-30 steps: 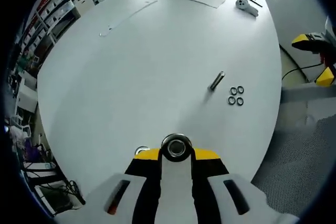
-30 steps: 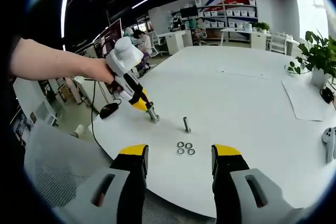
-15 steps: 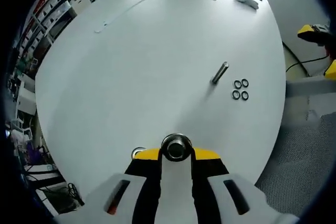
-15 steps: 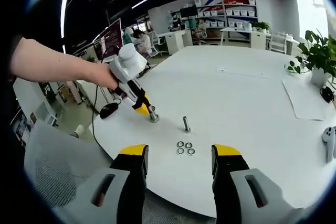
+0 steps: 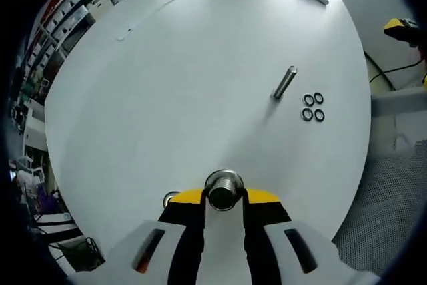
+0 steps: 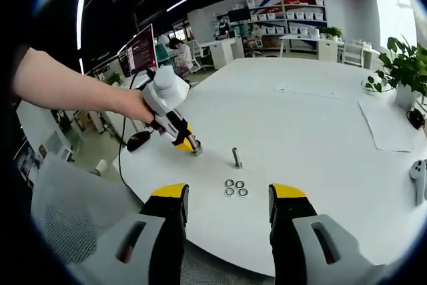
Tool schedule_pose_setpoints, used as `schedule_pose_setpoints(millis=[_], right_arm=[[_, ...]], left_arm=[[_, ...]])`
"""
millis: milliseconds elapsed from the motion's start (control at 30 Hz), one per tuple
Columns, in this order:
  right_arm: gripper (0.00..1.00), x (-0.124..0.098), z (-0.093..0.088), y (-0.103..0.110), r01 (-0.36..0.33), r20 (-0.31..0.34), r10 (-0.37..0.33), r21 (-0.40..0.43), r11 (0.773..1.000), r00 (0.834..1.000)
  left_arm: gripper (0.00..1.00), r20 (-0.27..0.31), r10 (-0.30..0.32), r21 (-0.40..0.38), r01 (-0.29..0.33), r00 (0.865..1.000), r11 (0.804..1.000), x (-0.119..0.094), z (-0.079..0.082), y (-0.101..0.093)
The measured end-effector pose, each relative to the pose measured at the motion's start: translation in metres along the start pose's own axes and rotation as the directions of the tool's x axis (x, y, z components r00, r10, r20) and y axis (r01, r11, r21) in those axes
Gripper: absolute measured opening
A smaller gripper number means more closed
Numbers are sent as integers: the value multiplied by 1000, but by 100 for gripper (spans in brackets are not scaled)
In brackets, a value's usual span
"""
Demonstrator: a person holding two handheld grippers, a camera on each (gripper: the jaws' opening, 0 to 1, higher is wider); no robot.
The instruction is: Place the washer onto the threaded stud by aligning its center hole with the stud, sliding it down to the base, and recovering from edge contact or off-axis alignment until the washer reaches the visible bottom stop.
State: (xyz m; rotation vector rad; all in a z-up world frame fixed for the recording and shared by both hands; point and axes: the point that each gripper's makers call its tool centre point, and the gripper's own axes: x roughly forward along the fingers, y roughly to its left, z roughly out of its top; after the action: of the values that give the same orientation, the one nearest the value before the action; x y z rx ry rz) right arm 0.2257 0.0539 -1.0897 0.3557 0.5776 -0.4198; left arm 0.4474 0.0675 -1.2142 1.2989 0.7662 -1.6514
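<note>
The left gripper (image 6: 189,146) has tipped lower since a second ago, its nose now down near the white table (image 5: 173,98), jaws pinched on a metal cylinder (image 5: 223,190). In its own view the stud (image 5: 285,83) and washers (image 5: 312,107) have slid further up and right. The right gripper (image 6: 227,198) hangs with jaws spread wide, nothing between them. The stud stands upright just ahead of it, four washers lying flat between stud and jaws, none threaded on. The table edge curves right beneath the right jaws; open tabletop stretches beyond the stud. A potted plant (image 6: 400,75) sits far right, shelves (image 6: 287,15) line the back wall.
</note>
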Motion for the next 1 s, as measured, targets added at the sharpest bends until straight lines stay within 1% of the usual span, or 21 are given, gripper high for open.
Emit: schedule_pose_setpoints(millis=[33, 133, 333, 400, 500, 600, 633, 700, 900, 1000], right_arm=[[51, 0, 0, 0, 0, 0, 0, 0, 1000, 1000], [51, 0, 0, 0, -1, -2, 1, 1, 1000, 1000], [51, -1, 0, 1, -1, -3, 1, 0, 1000, 1000], [51, -1, 0, 1, -1, -3, 1, 1, 1000, 1000], [51, -1, 0, 0, 1, -2, -1, 0, 1000, 1000], [51, -1, 0, -1, 2, -2, -2, 2, 1000, 1000], [51, -1, 0, -1, 2, -2, -2, 2, 1000, 1000], [51, -1, 0, -1, 3, -2, -3, 1, 1000, 1000], [51, -1, 0, -1, 3, -3, -3, 0, 1000, 1000], [51, -1, 0, -1, 3, -4, -3, -1, 1000, 1000]], left_arm=[[19, 3, 1, 10, -1, 1000, 1000, 0, 1, -2], [19, 4, -1, 12, 1, 1000, 1000, 4, 0, 0], [19, 0, -5, 5, 5, 1000, 1000, 8, -3, -2], [19, 0, 0, 18, 0, 1000, 1000, 8, -3, -2], [19, 14, 0, 7, 0, 1000, 1000, 8, -1, -3], [20, 13, -4, 7, 4, 1000, 1000, 11, -3, -2], [20, 25, -2, 4, 2, 1000, 1000, 11, -2, -2], [20, 28, -8, -8, 8, 1000, 1000, 12, -3, 0], [21, 34, -6, 13, 6, 999, 1000, 11, -6, -3], [23, 48, -12, 8, 11, 999, 1000, 10, -2, -1]])
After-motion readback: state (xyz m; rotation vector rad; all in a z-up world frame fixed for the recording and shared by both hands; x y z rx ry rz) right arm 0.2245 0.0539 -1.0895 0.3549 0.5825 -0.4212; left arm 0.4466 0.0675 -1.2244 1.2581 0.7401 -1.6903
